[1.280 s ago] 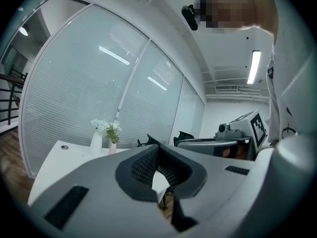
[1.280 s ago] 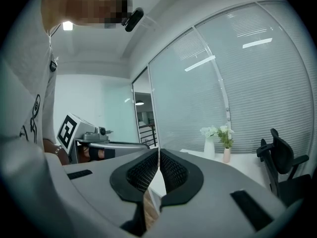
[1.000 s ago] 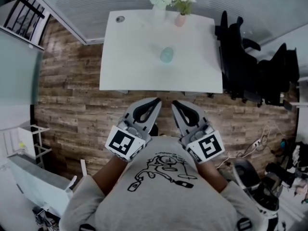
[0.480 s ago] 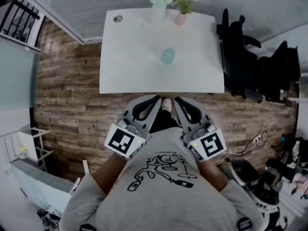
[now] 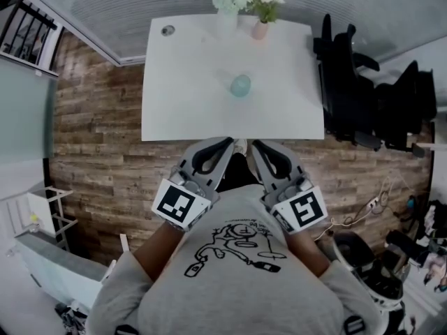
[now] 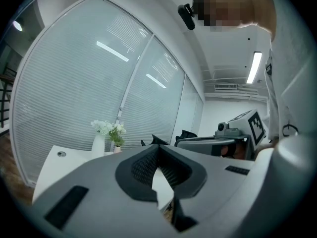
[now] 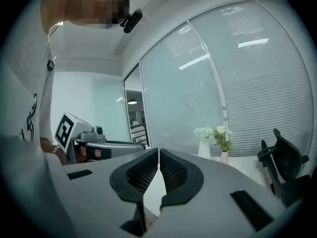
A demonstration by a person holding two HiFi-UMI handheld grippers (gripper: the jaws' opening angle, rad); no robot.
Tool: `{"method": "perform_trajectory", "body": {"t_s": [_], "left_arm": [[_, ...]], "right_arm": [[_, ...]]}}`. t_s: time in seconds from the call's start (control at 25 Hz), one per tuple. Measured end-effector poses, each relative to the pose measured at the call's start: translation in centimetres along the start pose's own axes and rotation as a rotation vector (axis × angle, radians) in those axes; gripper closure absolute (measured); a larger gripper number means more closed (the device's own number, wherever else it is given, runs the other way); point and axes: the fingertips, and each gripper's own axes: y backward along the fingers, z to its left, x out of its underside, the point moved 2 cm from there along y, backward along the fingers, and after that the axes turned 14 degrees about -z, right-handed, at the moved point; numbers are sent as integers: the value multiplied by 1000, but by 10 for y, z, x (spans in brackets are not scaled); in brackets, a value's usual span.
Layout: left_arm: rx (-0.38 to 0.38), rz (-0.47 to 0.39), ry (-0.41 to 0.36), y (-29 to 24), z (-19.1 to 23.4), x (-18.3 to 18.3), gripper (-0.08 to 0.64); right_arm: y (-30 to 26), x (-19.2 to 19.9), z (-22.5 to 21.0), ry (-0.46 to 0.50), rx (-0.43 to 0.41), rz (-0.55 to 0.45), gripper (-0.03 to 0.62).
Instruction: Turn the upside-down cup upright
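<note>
Nothing of the job looks done yet: the cup [image 5: 240, 85] stands untouched.
The left gripper [image 5: 228, 144] and right gripper [image 5: 253, 146] are both closed on nothing at centre frame, well short of the smooth white table [image 5: 174, 96]. The small, rounded, pale-green glassy cup sits mid-table, upper centre, beyond the rough plank floor [image 5: 98, 159].
</note>
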Motion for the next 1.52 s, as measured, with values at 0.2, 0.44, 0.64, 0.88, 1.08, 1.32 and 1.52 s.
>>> {"method": "perform_trajectory", "body": {"t_s": [0.2, 0.44, 0.64, 0.88, 1.08, 1.32, 1.52], "left_arm": [[-6, 10, -5, -22, 5, 3, 555], [-25, 17, -7, -49, 15, 6, 555], [-45, 27, -9, -80, 30, 9, 555], [-63, 33, -18, -119, 45, 10, 555], [-86, 33, -25, -146, 57, 9, 555], [-107, 24, -32, -172, 65, 8, 555], [-121, 18, -30, -185, 68, 6, 555]], "right_arm": [[-5, 0, -23, 0, -2, -1, 554], [-13, 1, -53, -13, -8, 0, 554], [-29, -2, -86, -19, -16, -10, 554], [-51, -7, -125, -28, -35, -17, 554], [-65, -9, -152, -30, -59, -11, 554], [-77, -12, -174, -37, -89, -9, 554], [-83, -16, -186, -35, -107, -8, 554]]}}
